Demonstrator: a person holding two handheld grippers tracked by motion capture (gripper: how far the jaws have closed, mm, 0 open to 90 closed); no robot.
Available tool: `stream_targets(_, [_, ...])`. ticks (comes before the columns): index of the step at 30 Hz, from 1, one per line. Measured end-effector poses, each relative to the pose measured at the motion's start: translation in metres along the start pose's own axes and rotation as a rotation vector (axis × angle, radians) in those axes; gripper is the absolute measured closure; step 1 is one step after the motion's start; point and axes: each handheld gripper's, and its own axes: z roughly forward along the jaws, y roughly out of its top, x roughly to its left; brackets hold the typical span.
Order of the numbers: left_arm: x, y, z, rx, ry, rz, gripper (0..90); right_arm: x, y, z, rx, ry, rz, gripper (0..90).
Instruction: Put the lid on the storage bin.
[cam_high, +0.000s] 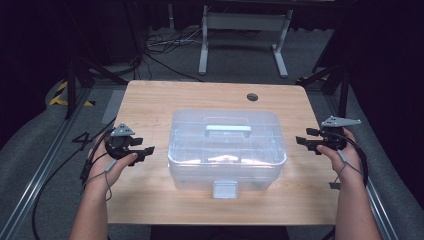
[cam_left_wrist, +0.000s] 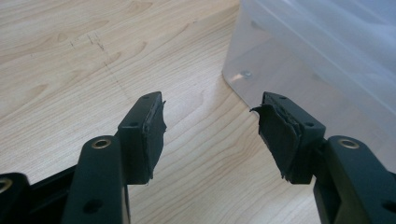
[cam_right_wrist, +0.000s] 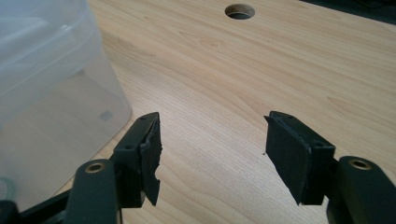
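Note:
A clear plastic storage box (cam_high: 227, 150) with a pale handle (cam_high: 228, 129) on its lid and a front latch (cam_high: 225, 189) stands in the middle of the wooden table (cam_high: 150, 100). My left gripper (cam_high: 145, 150) sits to the left of the box, apart from it, jaws open and holding nothing. In the left gripper view the gripper (cam_left_wrist: 210, 126) points at bare wood beside the box's corner (cam_left_wrist: 280, 51). My right gripper (cam_high: 303, 138) is to the right of the box, open and holding nothing. In the right gripper view the gripper (cam_right_wrist: 212, 144) faces bare wood with the box (cam_right_wrist: 42, 88) at the left.
A round cable hole (cam_high: 252, 97) (cam_right_wrist: 240, 10) pierces the table near its far right. Beyond the table stand a white desk frame (cam_high: 244, 30) and loose cables on a grey floor. Metal rails run along both sides.

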Motion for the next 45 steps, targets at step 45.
stream_targets(45, [0.015,-0.022,0.040,0.042,-0.038,-0.021,41.1,0.003,-0.039,0.072,0.078,-0.076,0.012,23.9])
